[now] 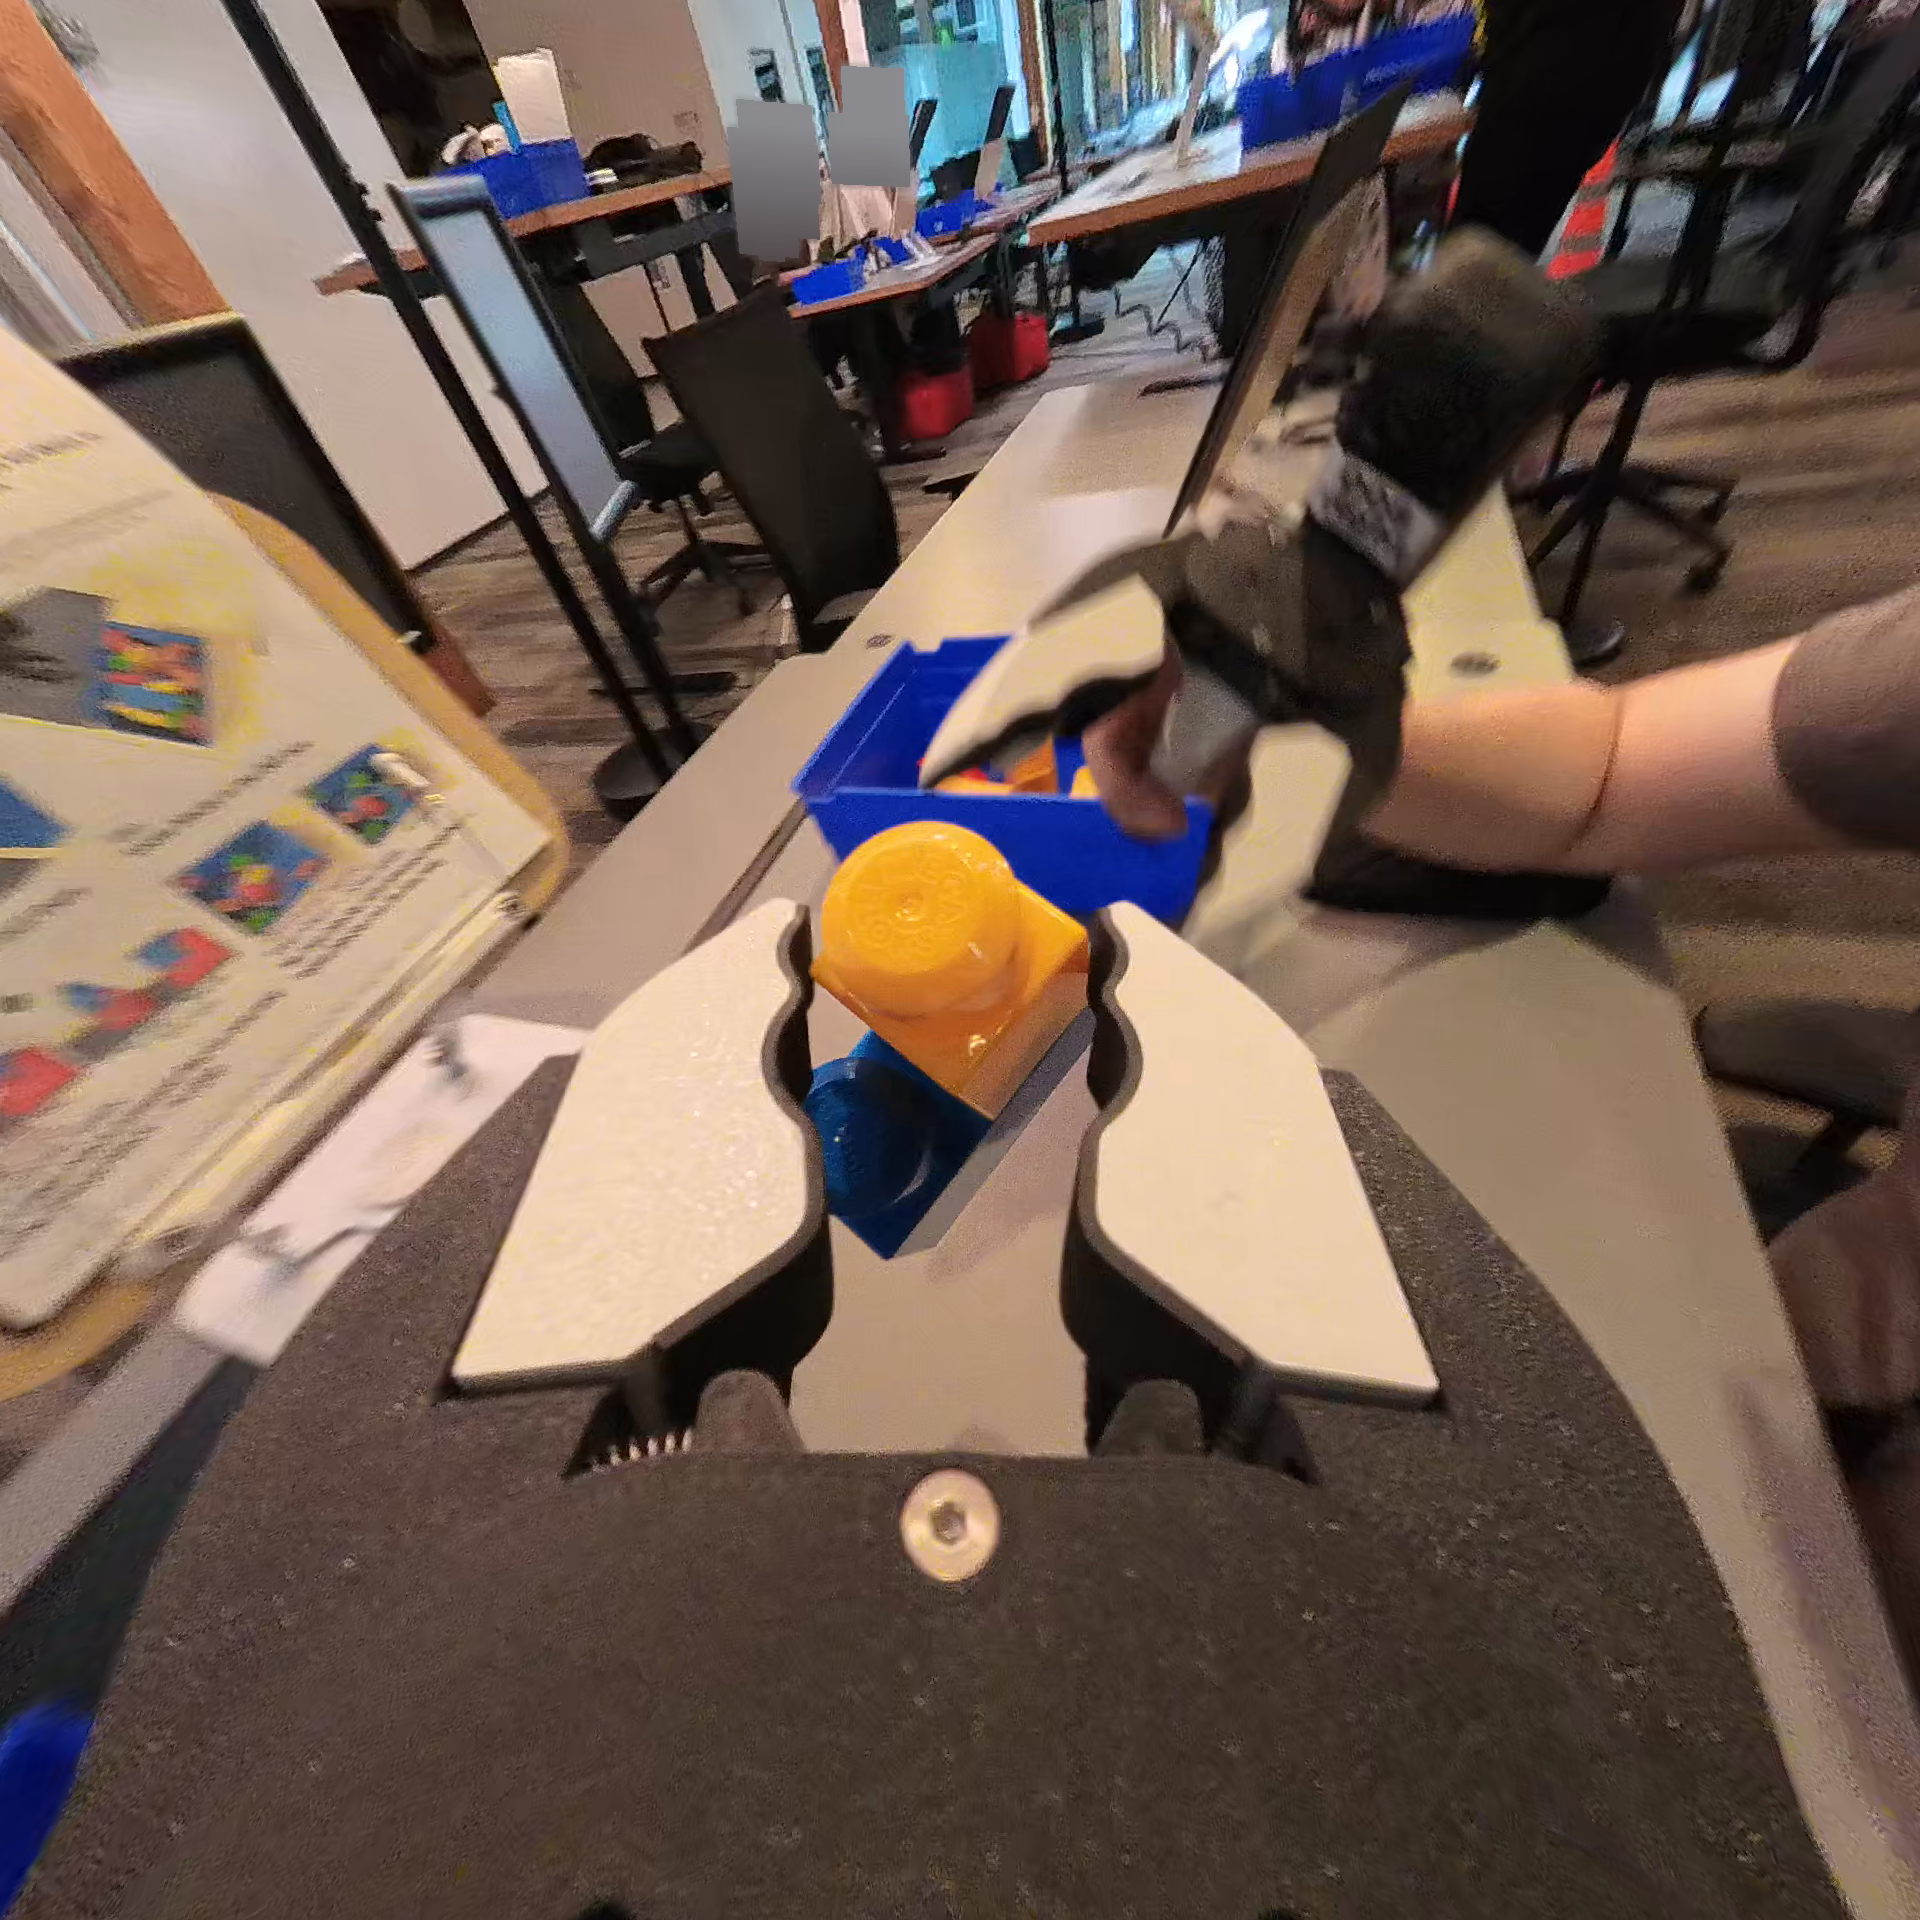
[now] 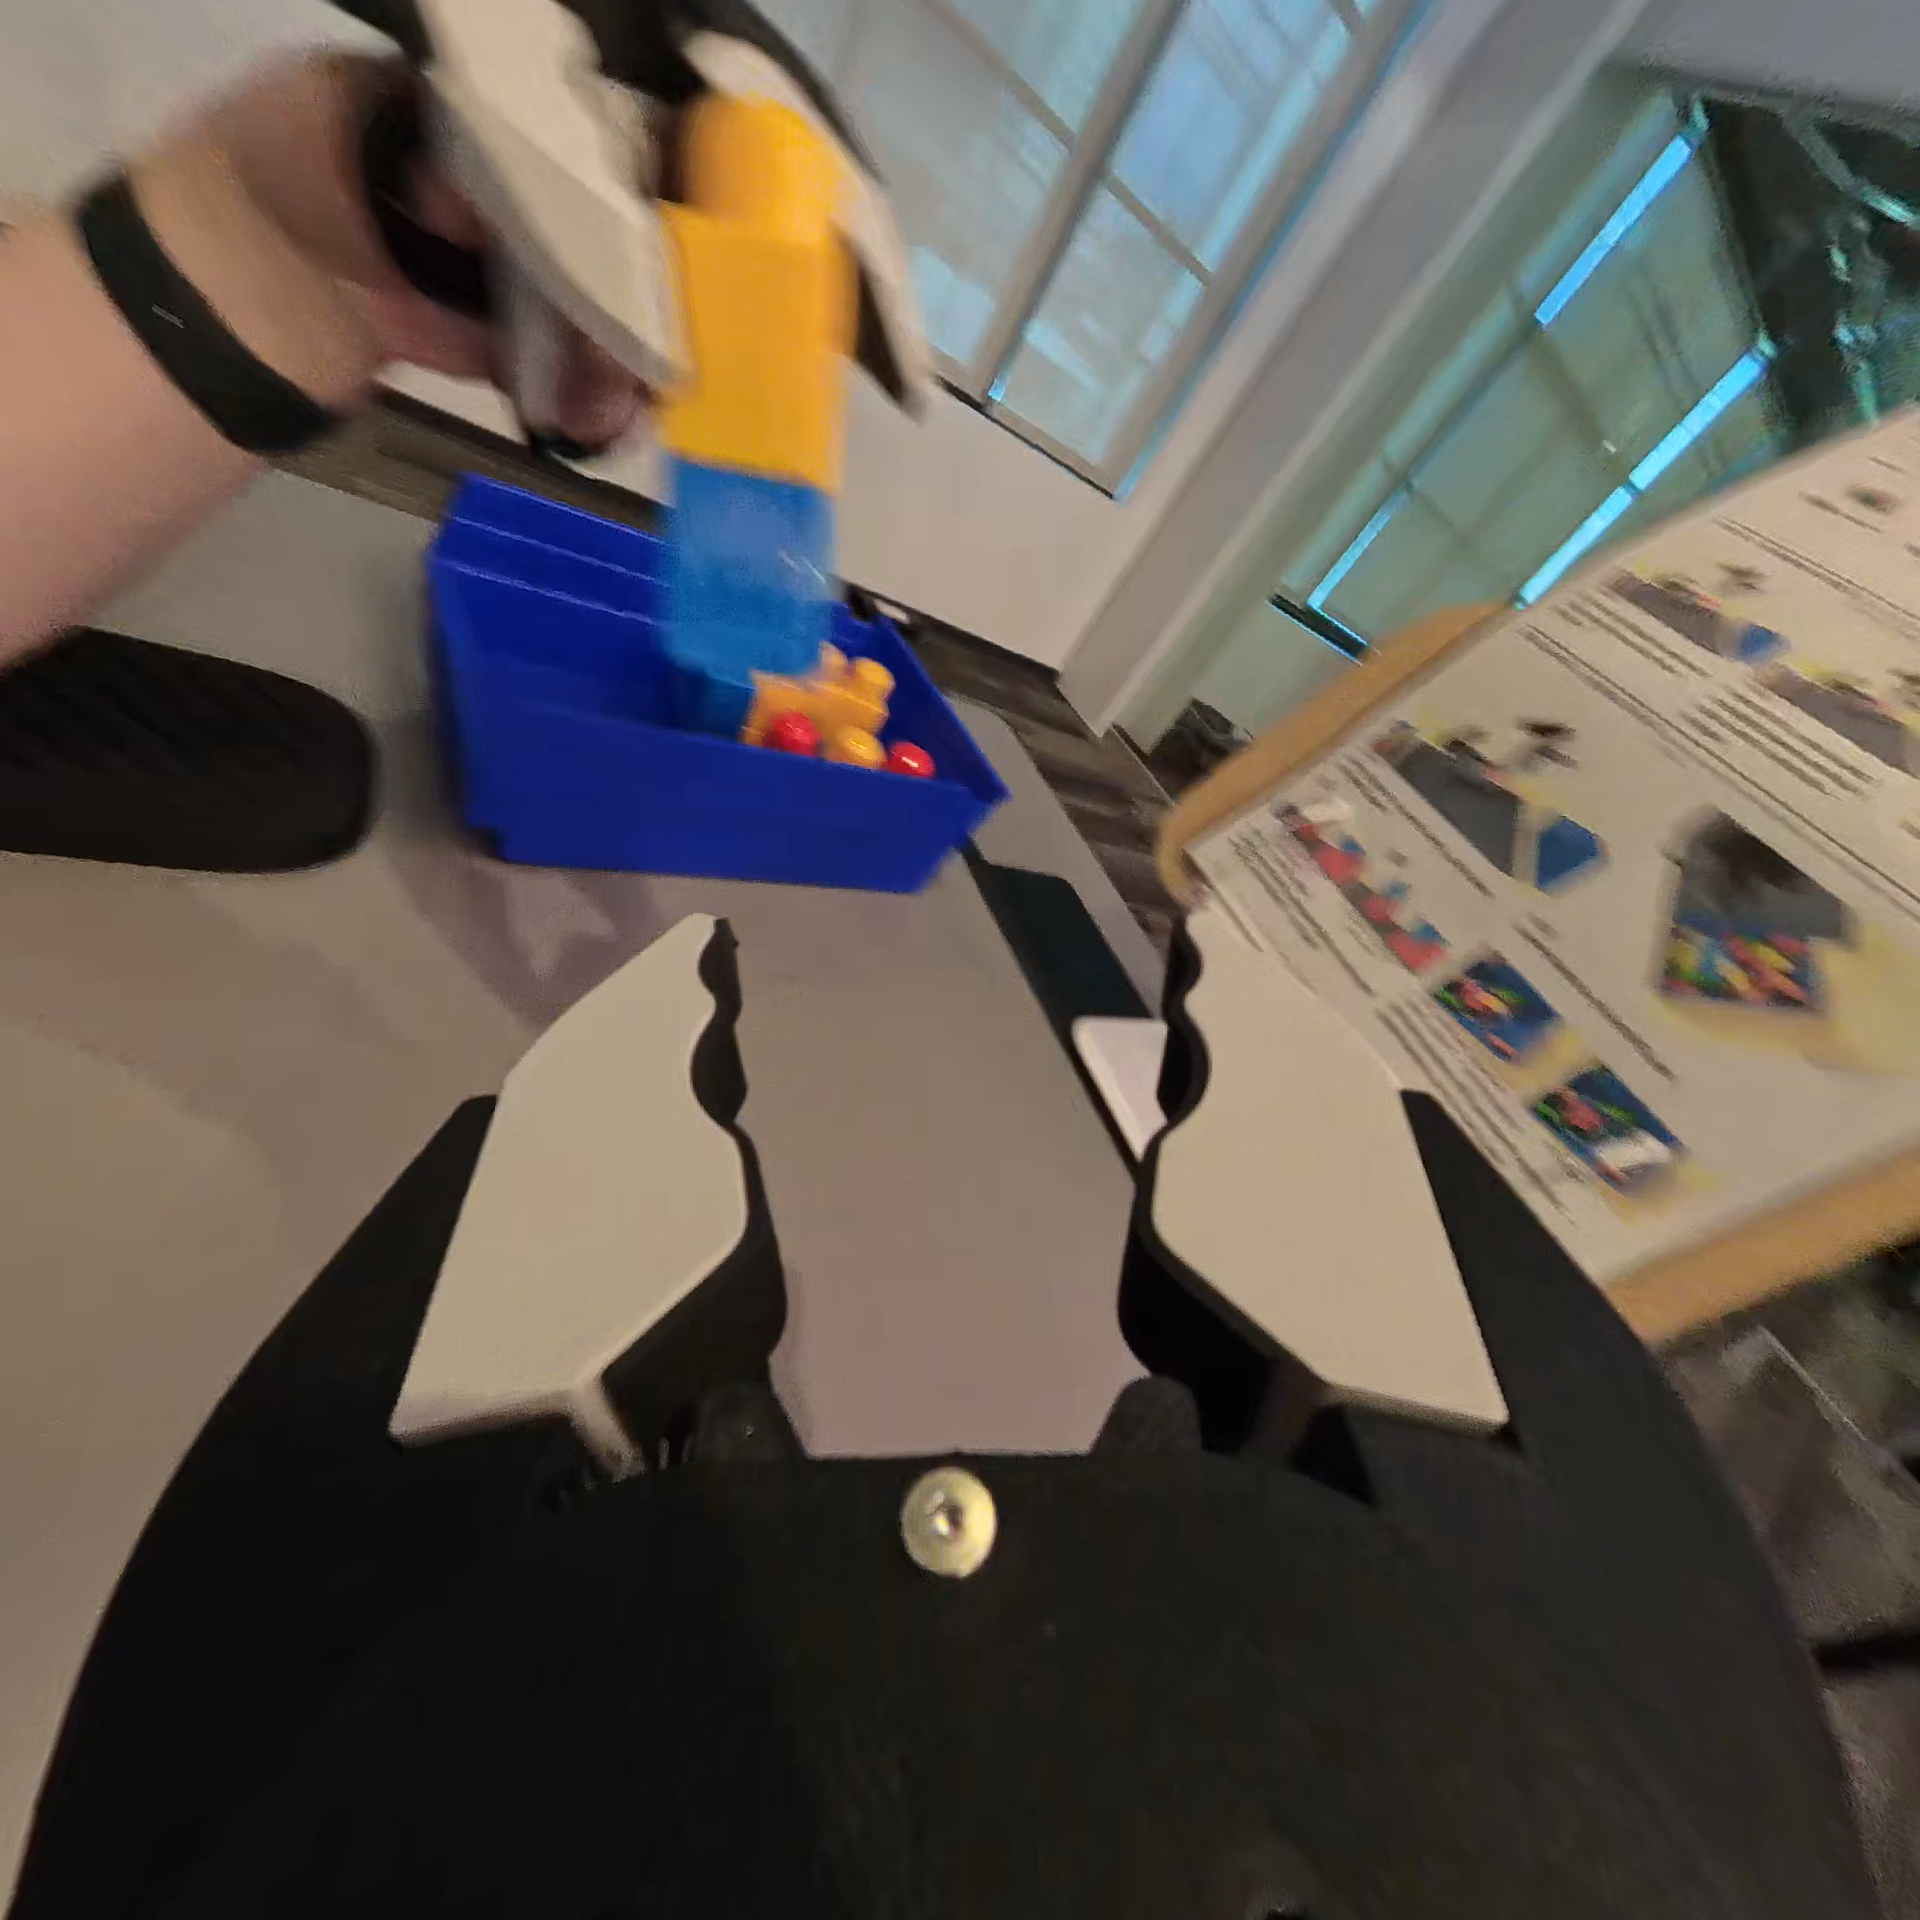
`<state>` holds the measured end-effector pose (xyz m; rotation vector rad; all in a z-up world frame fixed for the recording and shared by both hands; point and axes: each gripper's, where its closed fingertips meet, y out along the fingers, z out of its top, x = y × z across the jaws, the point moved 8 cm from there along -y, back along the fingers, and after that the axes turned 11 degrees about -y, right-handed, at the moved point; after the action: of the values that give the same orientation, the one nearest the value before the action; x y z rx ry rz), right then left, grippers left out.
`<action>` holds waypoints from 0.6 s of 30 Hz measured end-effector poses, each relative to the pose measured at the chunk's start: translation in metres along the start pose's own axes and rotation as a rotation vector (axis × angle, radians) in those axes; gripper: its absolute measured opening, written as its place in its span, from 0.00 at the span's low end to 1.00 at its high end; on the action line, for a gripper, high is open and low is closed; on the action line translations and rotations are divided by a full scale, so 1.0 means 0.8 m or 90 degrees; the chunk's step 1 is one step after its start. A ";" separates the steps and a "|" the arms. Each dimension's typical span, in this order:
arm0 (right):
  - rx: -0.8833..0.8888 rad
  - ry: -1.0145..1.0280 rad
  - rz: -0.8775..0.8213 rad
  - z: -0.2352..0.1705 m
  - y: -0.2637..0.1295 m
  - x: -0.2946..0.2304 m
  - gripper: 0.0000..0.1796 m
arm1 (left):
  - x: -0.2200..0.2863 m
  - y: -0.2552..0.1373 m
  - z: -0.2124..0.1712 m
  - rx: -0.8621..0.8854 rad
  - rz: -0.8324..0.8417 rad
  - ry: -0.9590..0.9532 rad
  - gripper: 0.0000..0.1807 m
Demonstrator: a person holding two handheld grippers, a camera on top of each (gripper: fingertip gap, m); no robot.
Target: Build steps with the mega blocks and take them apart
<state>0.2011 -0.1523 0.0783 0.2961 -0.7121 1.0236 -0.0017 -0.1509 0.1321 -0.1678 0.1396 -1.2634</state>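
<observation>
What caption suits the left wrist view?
Left claw grips an orange plastic block stacked on a blue plastic block.

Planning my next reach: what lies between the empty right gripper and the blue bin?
Only bare grey table, as the right wrist view shows. The right gripper is open, and the blue bin sits just beyond it.
</observation>
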 end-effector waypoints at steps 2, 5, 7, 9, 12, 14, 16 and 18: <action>0.010 -0.021 -0.016 0.009 0.017 -0.028 0.47 | 0.006 0.031 -0.003 0.024 -0.050 -0.067 0.28; 0.032 -0.023 -0.052 0.008 0.021 -0.041 0.31 | 0.012 0.057 -0.012 0.043 -0.133 -0.119 0.28; 0.043 0.036 0.001 0.003 0.019 -0.036 0.24 | 0.010 0.060 -0.016 0.061 -0.150 -0.111 0.28; 0.081 0.142 0.103 0.002 0.015 -0.025 0.22 | 0.009 0.058 -0.021 0.066 -0.168 -0.094 0.29; 0.120 0.277 0.251 -0.002 0.010 -0.014 0.22 | 0.011 0.060 -0.027 0.060 -0.177 -0.072 0.23; 0.114 0.294 0.311 -0.009 0.008 -0.013 0.22 | 0.014 0.067 -0.030 0.046 -0.186 -0.069 0.22; 0.113 0.307 0.335 -0.014 0.005 -0.008 0.22 | 0.012 0.073 -0.028 0.053 -0.182 -0.088 0.22; 0.119 0.317 0.342 -0.016 0.001 0.000 0.21 | 0.011 0.076 -0.023 0.053 -0.195 -0.125 0.21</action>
<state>0.2052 -0.1450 0.0685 -0.0044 -0.2386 1.6069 0.0544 -0.1424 0.1016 -0.2471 -0.1114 -1.5470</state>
